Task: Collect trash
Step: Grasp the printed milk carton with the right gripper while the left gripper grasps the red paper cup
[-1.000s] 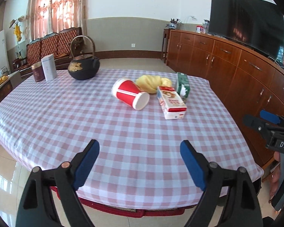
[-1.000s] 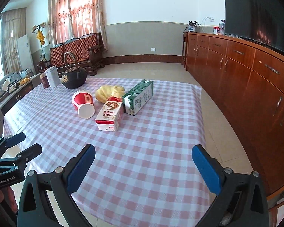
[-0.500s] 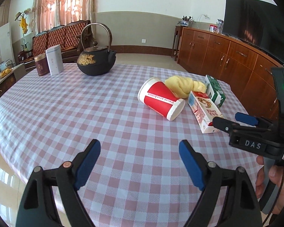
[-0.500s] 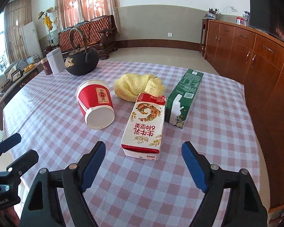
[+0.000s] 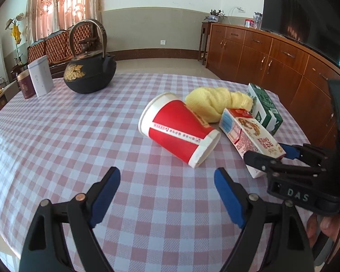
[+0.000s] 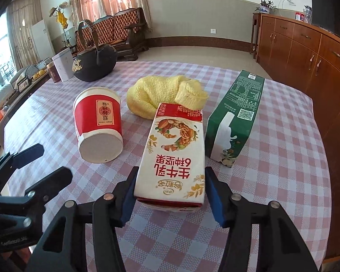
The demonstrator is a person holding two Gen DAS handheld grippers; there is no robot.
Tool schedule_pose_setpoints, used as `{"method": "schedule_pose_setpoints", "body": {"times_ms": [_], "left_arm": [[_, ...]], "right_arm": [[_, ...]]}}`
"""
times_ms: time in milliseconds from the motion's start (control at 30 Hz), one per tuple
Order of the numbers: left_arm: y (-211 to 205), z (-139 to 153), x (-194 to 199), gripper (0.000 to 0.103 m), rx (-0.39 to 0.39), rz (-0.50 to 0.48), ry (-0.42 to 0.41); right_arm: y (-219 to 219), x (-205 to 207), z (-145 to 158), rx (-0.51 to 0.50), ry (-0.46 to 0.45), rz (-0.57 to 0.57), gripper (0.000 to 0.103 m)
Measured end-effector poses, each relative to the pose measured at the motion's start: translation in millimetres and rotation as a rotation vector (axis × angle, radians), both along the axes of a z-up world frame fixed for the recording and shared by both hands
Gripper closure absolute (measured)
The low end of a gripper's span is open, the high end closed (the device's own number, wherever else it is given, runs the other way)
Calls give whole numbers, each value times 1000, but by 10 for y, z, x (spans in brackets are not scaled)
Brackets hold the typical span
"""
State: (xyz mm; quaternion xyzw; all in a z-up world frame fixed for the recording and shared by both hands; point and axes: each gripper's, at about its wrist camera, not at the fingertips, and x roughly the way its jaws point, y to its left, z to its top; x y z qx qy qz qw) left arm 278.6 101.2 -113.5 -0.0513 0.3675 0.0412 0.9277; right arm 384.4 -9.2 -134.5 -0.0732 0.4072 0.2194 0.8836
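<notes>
1. A table (image 6: 283, 136) covered by a pink-and-white checked cloth is seen in both wrist views.
2. A white and red carton (image 6: 172, 158) is laid flat on the cloth, its near end between the fingers of the right gripper (image 6: 170, 195).
3. The right fingers have just been closing around that carton; the left pad appears to touch its side, while a thin gap is seen at the right pad, so a firm grip cannot be confirmed.
4. A green carton (image 6: 235, 117) is laid just to the right of the white and red one.
5. A red paper cup (image 5: 179, 131) is laid on its side to the left of the cartons, its base turned toward the right gripper.
6. A crumpled yellow cloth (image 6: 165, 95) is found just beyond the cup and the cartons.
7. The left gripper (image 5: 167, 192) is held above bare cloth near the cup, its fingers spread wide with nothing between them.
8. A black kettle (image 5: 90, 72) and two tins (image 5: 35, 82) are placed at the far left of the table.
</notes>
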Motion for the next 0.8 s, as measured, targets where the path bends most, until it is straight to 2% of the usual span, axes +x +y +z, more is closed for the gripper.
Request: {"method": "schedule_pose_setpoints", "body": {"times_ms": [133, 233, 333, 400, 600, 667, 733, 800], "left_arm": [[42, -34, 197, 17, 27, 23, 28], [240, -34, 181, 20, 35, 87, 29], [448, -50, 126, 21, -9, 143, 20], [398, -29, 69, 21, -23, 116, 1], [33, 76, 71, 20, 28, 46, -43], [18, 41, 231, 20, 55, 52, -13], [90, -22, 362, 20, 40, 69, 24], [166, -51, 426, 24, 24, 80, 38]], "right_arm": [[-52, 2, 2, 10, 3, 23, 45], [-72, -8, -5, 15, 4, 30, 45], [-75, -26, 3, 16, -4, 38, 46], [-72, -33, 3, 12, -7, 39, 46], [-68, -17, 11, 21, 3, 45, 48], [-92, -6, 20, 27, 7, 47, 48], [-110, 4, 31, 30, 9, 49, 48], [-125, 25, 32, 30, 18, 56, 48]]}}
